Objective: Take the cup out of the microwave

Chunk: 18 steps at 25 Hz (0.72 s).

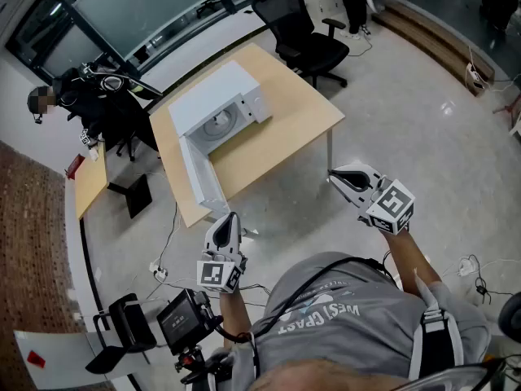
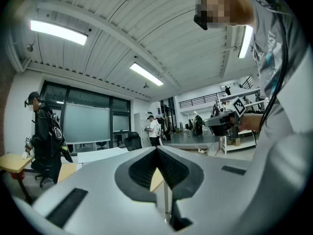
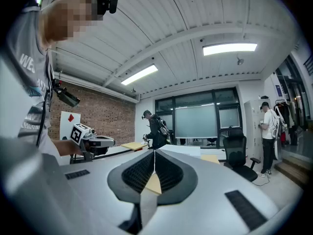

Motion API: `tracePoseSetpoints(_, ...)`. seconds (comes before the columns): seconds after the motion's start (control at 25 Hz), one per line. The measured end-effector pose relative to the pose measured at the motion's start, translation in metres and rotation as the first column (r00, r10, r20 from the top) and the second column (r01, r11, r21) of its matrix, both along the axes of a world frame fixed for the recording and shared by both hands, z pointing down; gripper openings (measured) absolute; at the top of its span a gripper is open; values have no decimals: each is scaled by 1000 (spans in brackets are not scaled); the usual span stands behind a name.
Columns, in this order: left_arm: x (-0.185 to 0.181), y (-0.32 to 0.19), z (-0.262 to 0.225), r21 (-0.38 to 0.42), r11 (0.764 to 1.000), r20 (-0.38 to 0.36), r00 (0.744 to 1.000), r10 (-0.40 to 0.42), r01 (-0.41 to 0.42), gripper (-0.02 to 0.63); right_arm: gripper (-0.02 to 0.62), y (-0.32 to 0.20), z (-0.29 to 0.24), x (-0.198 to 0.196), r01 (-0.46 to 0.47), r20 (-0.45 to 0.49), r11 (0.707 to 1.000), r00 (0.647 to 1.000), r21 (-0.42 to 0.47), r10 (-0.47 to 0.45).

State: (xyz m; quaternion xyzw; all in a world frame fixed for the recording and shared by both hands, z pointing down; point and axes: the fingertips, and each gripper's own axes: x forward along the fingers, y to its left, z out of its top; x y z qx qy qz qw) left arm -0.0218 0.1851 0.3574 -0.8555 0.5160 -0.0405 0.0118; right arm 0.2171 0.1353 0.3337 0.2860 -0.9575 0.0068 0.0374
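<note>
The left gripper [image 1: 231,218] and right gripper [image 1: 334,176] hang level, jaws together and empty, the open-doored microwave [image 1: 213,94] at eleven o'clock.

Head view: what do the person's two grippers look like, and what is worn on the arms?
The left gripper and the right gripper are light grey, wedge-shaped shells tapering to a point. Each carries a white cube with black square markers at its rear. The gripper pads are dark and ribbed. The person wears a grey short-sleeved T-shirt.
</note>
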Motion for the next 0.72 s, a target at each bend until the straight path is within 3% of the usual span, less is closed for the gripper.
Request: tracePoseSetpoints(0.72, -127, -34, 15, -1, 1000, -33, 999, 17, -17, 43, 11, -65, -7, -131, -20, -19, 999, 1000, 47, 21)
